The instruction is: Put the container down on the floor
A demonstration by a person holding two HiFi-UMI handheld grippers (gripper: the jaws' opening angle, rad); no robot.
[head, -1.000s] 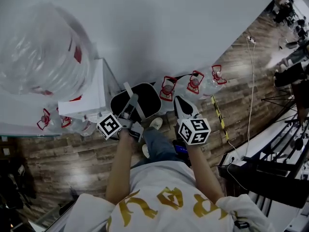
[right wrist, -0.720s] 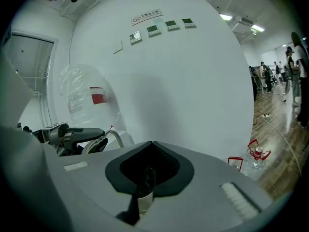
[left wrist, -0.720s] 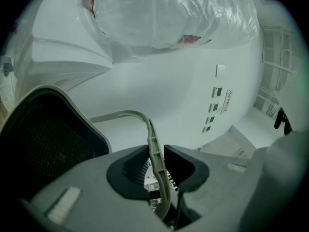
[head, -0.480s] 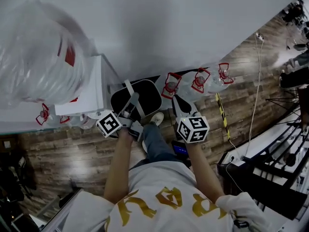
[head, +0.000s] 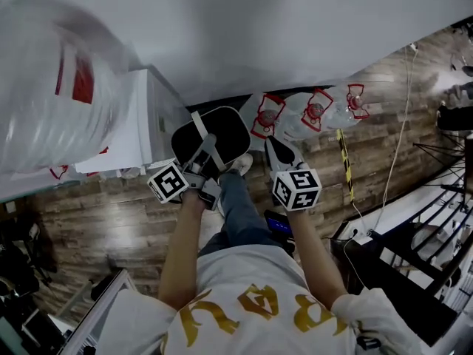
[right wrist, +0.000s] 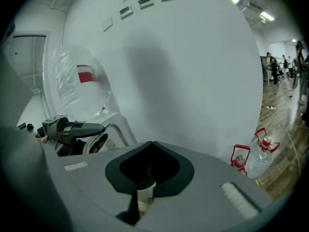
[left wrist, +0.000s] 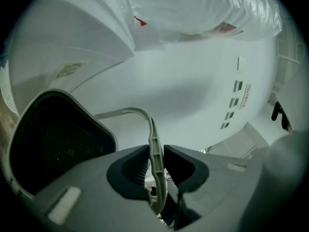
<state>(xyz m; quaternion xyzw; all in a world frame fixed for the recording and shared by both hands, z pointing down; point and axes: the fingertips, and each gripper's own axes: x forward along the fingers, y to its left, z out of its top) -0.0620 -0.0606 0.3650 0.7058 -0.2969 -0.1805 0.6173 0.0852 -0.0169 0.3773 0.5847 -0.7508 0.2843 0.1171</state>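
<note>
A black container (head: 222, 133) with a grey rim hangs just above the wooden floor, in front of the person's shoe. Its grey bail handle (head: 198, 130) runs up to my left gripper (head: 203, 160), which is shut on it. The left gripper view shows the handle (left wrist: 153, 139) pinched between the jaws, with the container's dark mouth (left wrist: 48, 149) at the left. My right gripper (head: 283, 161) is beside the container on its right, shut, and I see nothing held in it. In its own view the right gripper (right wrist: 150, 146) faces the white wall.
A white water dispenser (head: 151, 120) with a large clear bottle (head: 52, 95) stands directly left of the container. Several water jugs with red handles (head: 314, 113) sit along the wall (head: 281, 28) on the right. Farther right are a cable (head: 399, 146), striped floor tape (head: 344, 172) and black desks (head: 414, 272).
The head view has swung, so the dispenser and jugs sit differently in frame. The left gripper stays shut on the handle, and both grippers have barely moved relative to the body.
</note>
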